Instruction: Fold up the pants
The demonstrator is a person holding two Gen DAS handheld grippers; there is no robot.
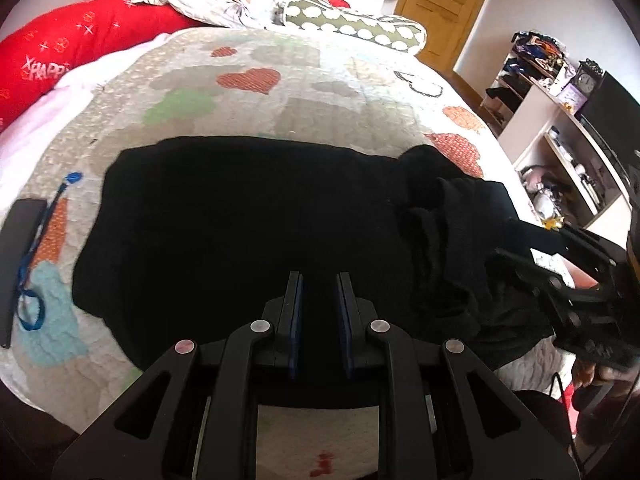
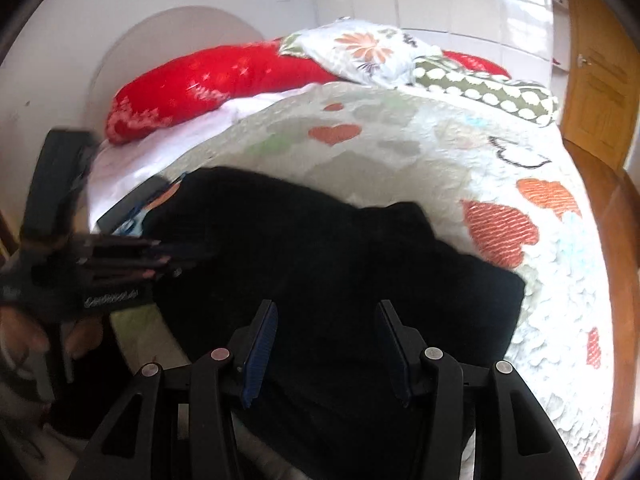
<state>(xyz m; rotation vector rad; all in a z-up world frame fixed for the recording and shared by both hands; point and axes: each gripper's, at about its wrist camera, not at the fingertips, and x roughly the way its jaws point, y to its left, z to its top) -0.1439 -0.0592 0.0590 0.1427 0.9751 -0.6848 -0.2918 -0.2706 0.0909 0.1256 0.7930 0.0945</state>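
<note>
The black pants (image 1: 248, 220) are lying spread across the quilted bed (image 1: 280, 92), with one end bunched in folds. The left hand-held gripper (image 1: 319, 280) is hovering over the pants, jaws slightly parted and gripping nothing. The right hand-held gripper (image 2: 326, 312) is hovering likewise, jaws standing half open and empty.

Black pants (image 2: 320, 248) lie on the quilt (image 2: 440, 140) beneath the right gripper's (image 2: 328, 344) parted jaws.

Bright daylight, fisheye warp, slight blur
</note>
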